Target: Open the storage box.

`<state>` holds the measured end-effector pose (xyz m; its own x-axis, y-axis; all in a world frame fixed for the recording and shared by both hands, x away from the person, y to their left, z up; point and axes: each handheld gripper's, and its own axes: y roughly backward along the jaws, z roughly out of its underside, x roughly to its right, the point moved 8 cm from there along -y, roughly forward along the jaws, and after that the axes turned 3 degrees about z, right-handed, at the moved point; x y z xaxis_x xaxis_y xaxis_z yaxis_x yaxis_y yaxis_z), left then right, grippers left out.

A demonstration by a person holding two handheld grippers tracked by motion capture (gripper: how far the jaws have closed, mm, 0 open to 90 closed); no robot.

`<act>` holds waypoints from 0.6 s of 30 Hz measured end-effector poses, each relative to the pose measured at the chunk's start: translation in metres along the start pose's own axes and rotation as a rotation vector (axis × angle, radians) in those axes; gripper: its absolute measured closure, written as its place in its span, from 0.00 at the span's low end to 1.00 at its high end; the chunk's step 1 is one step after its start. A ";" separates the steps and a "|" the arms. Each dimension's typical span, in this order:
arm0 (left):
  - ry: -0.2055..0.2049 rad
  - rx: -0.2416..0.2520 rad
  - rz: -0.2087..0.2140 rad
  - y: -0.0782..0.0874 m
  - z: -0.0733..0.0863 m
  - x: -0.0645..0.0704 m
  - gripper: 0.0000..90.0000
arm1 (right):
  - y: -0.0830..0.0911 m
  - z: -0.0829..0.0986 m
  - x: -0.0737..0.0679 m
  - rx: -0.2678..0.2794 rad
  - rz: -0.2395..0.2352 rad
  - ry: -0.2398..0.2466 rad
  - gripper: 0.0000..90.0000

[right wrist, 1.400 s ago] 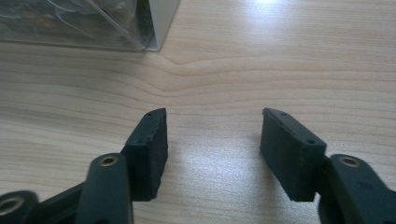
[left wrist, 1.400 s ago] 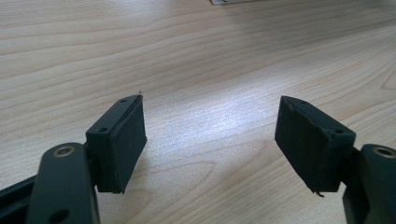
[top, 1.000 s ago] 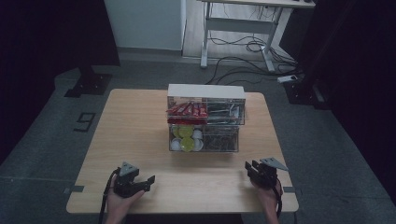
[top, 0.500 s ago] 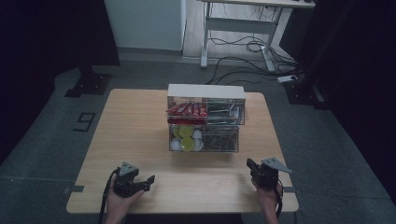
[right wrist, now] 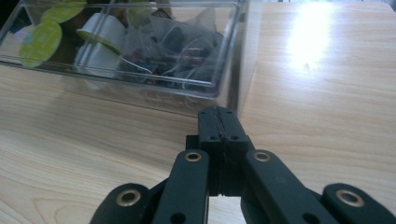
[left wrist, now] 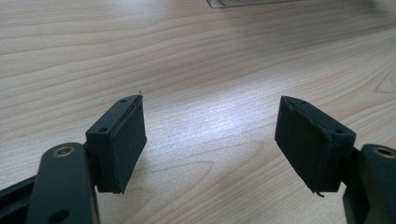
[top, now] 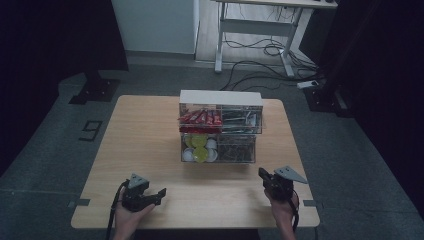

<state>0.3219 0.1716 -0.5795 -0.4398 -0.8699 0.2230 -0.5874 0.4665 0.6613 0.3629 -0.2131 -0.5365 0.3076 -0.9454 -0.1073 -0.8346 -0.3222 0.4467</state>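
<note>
A clear two-tier organizer (top: 220, 127) stands mid-table, with red packets in its upper left bin and yellow-green lidded cups (top: 198, 148) in the lower left. Its lower drawer (right wrist: 140, 51) holds cups and tangled clear sachets, close ahead in the right gripper view. My left gripper (top: 159, 192) rests near the front left edge, open, its pads (left wrist: 123, 140) wide apart over bare wood. My right gripper (top: 262, 174) sits at the front right, shut with nothing between its jaws (right wrist: 219, 122), pointing toward the organizer's lower right corner.
The wooden table (top: 145, 135) has bare surface on both sides of the organizer and along the front. Dark floor surrounds it, with a desk frame and cables (top: 260, 47) behind. A person's hands hold both grippers at the near edge.
The right gripper has shifted slightly down and toward the table's near edge. The left gripper stays put.
</note>
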 end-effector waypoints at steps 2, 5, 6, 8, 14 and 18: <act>0.001 -0.001 0.001 0.000 0.000 0.000 0.28 | -0.001 -0.003 -0.002 0.002 -0.006 0.001 0.99; 0.000 0.000 0.004 0.000 0.000 0.000 0.28 | -0.003 -0.008 -0.005 0.010 -0.013 -0.001 0.99; -0.001 0.000 0.005 0.000 0.000 0.001 0.28 | -0.003 -0.010 -0.006 0.012 -0.018 -0.002 0.99; -0.001 0.000 0.006 0.000 0.000 0.001 0.28 | -0.004 -0.014 -0.009 0.019 -0.024 -0.007 0.99; 0.001 0.005 0.006 0.002 -0.001 -0.001 0.28 | -0.010 -0.024 -0.017 0.031 -0.044 -0.011 0.99; 0.003 0.003 0.004 0.002 -0.001 -0.002 0.27 | -0.014 -0.027 -0.023 0.033 -0.058 -0.014 0.99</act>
<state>0.3218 0.1740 -0.5782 -0.4403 -0.8686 0.2275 -0.5875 0.4703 0.6585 0.3804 -0.1857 -0.5161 0.3495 -0.9257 -0.1445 -0.8305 -0.3775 0.4096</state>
